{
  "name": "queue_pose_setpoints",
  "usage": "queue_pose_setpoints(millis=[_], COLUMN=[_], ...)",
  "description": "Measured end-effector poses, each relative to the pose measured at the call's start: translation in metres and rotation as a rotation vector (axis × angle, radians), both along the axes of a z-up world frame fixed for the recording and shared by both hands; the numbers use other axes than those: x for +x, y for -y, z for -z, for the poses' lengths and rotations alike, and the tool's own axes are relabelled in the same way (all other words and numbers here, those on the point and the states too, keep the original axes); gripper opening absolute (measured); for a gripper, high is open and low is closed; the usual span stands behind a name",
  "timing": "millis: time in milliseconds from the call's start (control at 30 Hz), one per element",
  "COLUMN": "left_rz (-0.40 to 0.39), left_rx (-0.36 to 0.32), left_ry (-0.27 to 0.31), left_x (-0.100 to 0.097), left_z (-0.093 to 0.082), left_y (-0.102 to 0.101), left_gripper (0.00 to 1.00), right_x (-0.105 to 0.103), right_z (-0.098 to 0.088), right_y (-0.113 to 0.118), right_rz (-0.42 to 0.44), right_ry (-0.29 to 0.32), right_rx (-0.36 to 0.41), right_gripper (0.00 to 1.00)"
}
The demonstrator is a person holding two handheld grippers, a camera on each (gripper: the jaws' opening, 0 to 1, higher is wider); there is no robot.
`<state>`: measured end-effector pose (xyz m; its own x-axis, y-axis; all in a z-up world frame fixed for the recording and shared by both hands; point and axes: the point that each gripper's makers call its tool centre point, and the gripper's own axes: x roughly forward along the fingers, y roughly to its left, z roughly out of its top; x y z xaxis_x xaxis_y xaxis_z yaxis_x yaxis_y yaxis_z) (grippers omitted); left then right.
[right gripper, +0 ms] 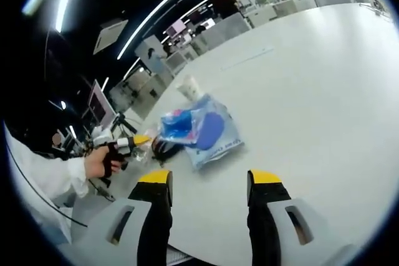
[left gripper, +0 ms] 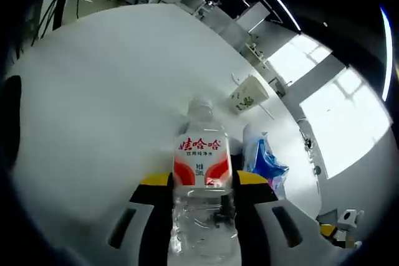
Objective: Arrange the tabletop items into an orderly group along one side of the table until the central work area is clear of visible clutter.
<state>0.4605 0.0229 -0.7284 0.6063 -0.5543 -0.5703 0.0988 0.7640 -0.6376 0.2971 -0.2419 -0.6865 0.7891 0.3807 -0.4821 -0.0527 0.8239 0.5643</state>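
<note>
A clear water bottle (left gripper: 201, 172) with a red and white label stands between my left gripper's (left gripper: 202, 179) yellow-tipped jaws, which are shut on its body. Beyond it on the white table (left gripper: 93, 91), a paper cup (left gripper: 248, 95) lies on its side, and a blue plastic bag (left gripper: 267, 159) rests to the right. In the right gripper view, my right gripper (right gripper: 210, 177) is open over the table (right gripper: 324, 91) with nothing between its jaws. The blue bag (right gripper: 202, 130) lies just ahead of it, with the paper cup (right gripper: 189, 86) behind the bag. The left gripper (right gripper: 134, 143) appears to the bag's left.
A person's hand (right gripper: 96, 161) and white sleeve (right gripper: 43, 182) hold the left gripper at the table's edge. Office desks and monitors (right gripper: 100, 107) stand beyond the table. Bright windows (left gripper: 349, 116) lie past its far side.
</note>
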Motion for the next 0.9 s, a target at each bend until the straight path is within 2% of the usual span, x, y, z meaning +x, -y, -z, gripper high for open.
queue_pose_setpoints(millis=[200, 300, 467, 533, 600, 733, 800, 900], left_rz=[-0.013, -0.024, -0.022, 0.021, 0.046, 0.070, 0.115, 0.120], left_rx=[-0.025, -0.069, -0.090, -0.049, -0.011, -0.016, 0.025, 0.015], left_ry=[0.030, 0.044, 0.138, 0.176, 0.199, 0.235, 0.282, 0.304], left_x=[0.002, 0.002, 0.000, -0.004, -0.007, -0.014, -0.019, -0.028], left_z=[-0.011, -0.020, -0.046, -0.052, -0.054, -0.062, -0.066, -0.075], left_y=[0.000, 0.002, 0.009, 0.013, 0.016, 0.025, 0.030, 0.036], left_gripper=[0.35, 0.35, 0.35, 0.35, 0.35, 0.35, 0.35, 0.34], right_x=[0.006, 0.009, 0.021, 0.030, 0.037, 0.052, 0.060, 0.072], right_z=[-0.003, -0.004, -0.012, -0.019, -0.022, -0.034, -0.041, -0.049], right_y=[-0.009, -0.016, -0.038, -0.047, -0.053, -0.069, -0.076, -0.085], right_rz=[-0.017, -0.034, -0.085, -0.089, -0.101, -0.146, -0.156, -0.161], right_ry=[0.005, 0.005, 0.014, 0.027, 0.036, 0.058, 0.063, 0.044], right_rx=[0.012, 0.019, 0.051, 0.092, 0.098, 0.110, 0.142, 0.206], right_gripper=[0.45, 0.45, 0.45, 0.45, 0.45, 0.45, 0.45, 0.47])
